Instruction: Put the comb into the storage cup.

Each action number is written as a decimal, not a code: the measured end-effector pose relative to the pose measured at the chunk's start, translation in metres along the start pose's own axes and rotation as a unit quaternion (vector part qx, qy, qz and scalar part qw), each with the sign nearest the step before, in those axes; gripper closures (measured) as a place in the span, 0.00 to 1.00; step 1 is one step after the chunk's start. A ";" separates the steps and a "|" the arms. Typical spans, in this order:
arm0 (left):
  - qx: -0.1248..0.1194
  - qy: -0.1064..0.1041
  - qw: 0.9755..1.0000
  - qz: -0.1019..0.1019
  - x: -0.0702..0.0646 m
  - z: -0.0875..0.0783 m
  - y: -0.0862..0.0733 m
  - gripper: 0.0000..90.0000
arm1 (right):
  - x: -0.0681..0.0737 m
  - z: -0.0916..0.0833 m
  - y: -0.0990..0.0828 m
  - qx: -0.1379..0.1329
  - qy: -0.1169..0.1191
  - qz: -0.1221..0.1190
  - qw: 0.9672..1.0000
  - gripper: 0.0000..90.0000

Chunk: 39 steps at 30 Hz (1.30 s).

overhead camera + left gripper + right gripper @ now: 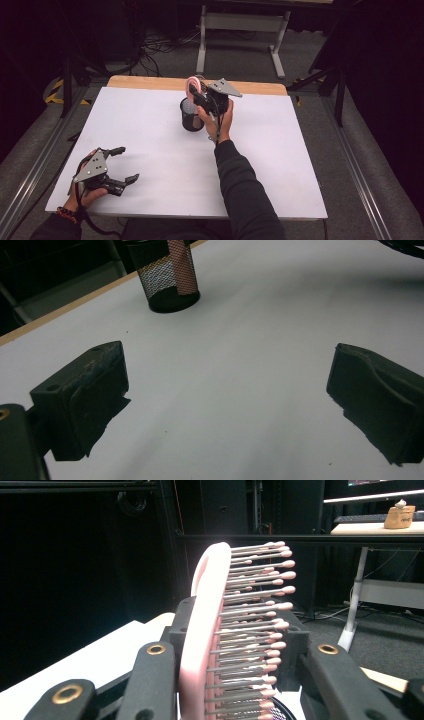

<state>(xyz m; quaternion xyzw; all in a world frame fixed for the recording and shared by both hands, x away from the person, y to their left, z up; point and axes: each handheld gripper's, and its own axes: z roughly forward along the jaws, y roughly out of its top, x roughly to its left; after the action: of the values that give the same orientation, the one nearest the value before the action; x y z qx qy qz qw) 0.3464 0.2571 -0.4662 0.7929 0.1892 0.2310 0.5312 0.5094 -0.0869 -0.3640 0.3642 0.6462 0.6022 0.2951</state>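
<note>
Right gripper (201, 93) clamped on pink hairbrush (215, 630), handle inside mesh cup (191, 115); tilt could topple cup. Left gripper (124, 164) open, near table (280, 165) edge, well apart from cup.

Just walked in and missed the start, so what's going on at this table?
A person holds tongs in each hand. The right tongs are shut on a pink hairbrush, its handle down in a black mesh cup near the table's far edge. The left tongs are open and empty, low over the near left corner.
</note>
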 end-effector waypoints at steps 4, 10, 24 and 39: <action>0.002 -0.001 1.000 0.000 0.000 0.000 0.000 0.04 | 0.000 0.000 0.000 0.000 0.002 0.001 1.000 0.70; 0.004 0.000 1.000 0.000 0.000 0.001 -0.001 0.04 | 0.000 0.001 0.001 0.006 0.004 -0.007 1.000 0.69; 0.005 -0.001 1.000 -0.003 0.000 0.003 -0.001 0.04 | -0.005 0.001 0.002 0.016 -0.015 -0.006 1.000 0.56; 0.015 0.001 1.000 -0.002 0.001 0.004 -0.003 0.04 | -0.003 0.003 0.001 0.024 -0.021 -0.018 0.999 0.52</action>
<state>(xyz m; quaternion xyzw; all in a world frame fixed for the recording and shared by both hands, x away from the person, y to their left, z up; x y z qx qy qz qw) 0.3491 0.2558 -0.4697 0.8001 0.1949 0.2279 0.5195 0.5141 -0.0878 -0.3634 0.3722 0.6605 0.5735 0.3103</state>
